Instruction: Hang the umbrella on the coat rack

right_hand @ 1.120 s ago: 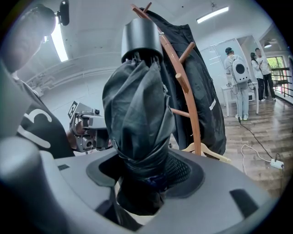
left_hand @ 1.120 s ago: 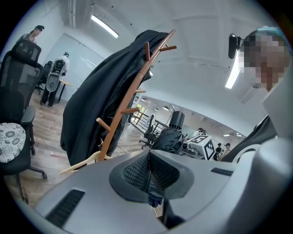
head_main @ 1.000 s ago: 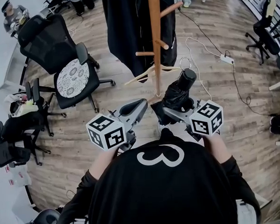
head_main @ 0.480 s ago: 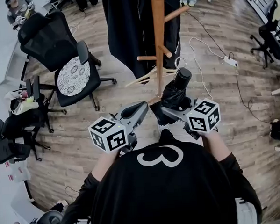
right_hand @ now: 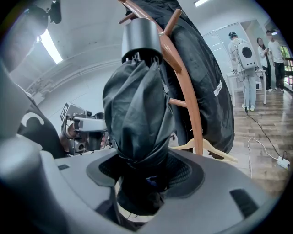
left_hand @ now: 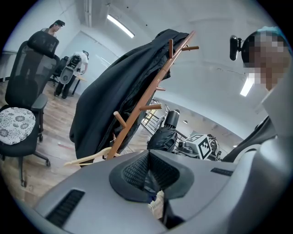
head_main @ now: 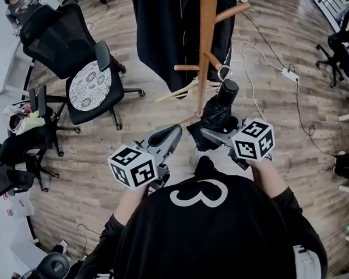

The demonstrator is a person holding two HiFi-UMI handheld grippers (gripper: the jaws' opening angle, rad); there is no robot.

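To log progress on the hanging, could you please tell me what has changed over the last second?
The right gripper, shut on the folded black umbrella, has carried it forward towards the brown wooden coat rack; its thin loop now sits by a lower peg, hooked or not I cannot tell. Unchanged: the grip, the shut, empty left gripper alongside, the black coat on the rack.

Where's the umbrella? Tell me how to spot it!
Find the tall wooden coat rack with a black coat. Just beside it, the right gripper holds the umbrella. Unlike the hanging coat, it's a short, crumpled black bundle with a round cap.
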